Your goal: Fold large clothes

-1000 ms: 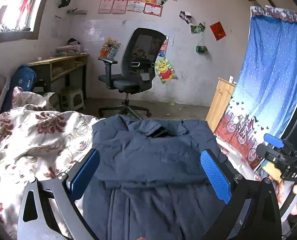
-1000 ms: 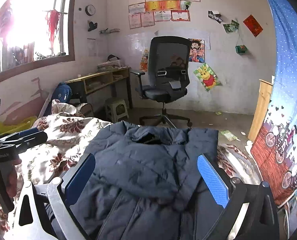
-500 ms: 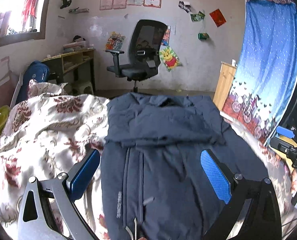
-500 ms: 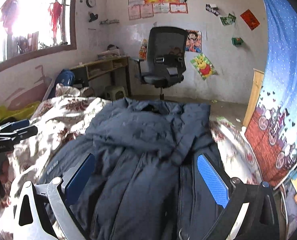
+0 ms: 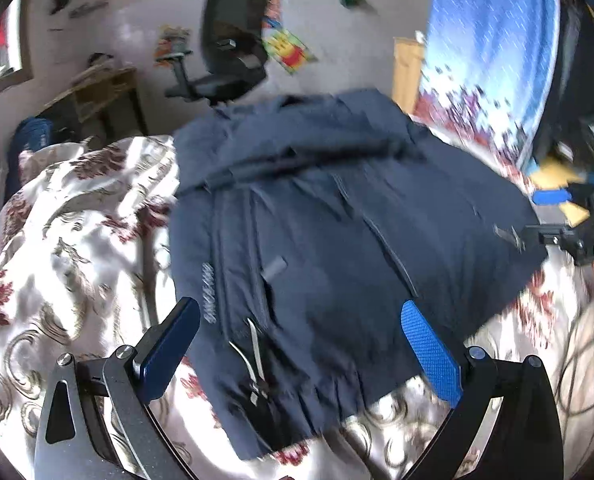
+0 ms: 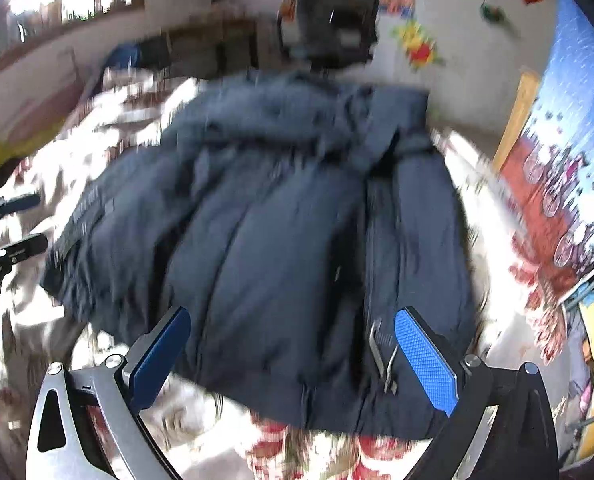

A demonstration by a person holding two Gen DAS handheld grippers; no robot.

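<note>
Bed [image 5: 69,240]: covered by a cream spread with dark red floral print; it carries the garment and fills the lower half of both views

Curtain [image 5: 493,40]: blue with white flecks and a printed border of bicycles, hanging at the right of the room

Jacket [image 5: 337,220]: large, dark navy, padded; lies spread flat on the bed, collar end toward the far wall, hem toward the cameras. The top part is folded down across the chest as a thick band. A front zip runs down the body, with a metal zip pull [image 5: 253,356] near the hem. Pale lettering sits on one front panel. The right wrist view is blurred, so fine seams there cannot be read

Office chair [image 5: 229,48]: black, mesh back, standing on the floor beyond the bed's far end

Table [image 5: 101,96]: wooden, against the left wall under the window, near the chair; what it bears is too blurred to tell

Left claw [image 5: 301,344]: blue pads wide apart, gripping nothing; it hovers above the jacket's hem, the left pad over the bedspread, the right pad over the cloth

Right claw [image 6: 293,352]: blue pads likewise wide apart and empty, above the hem on the jacket's other side, right pad just beside a second zip pull [image 6: 381,356]
</note>
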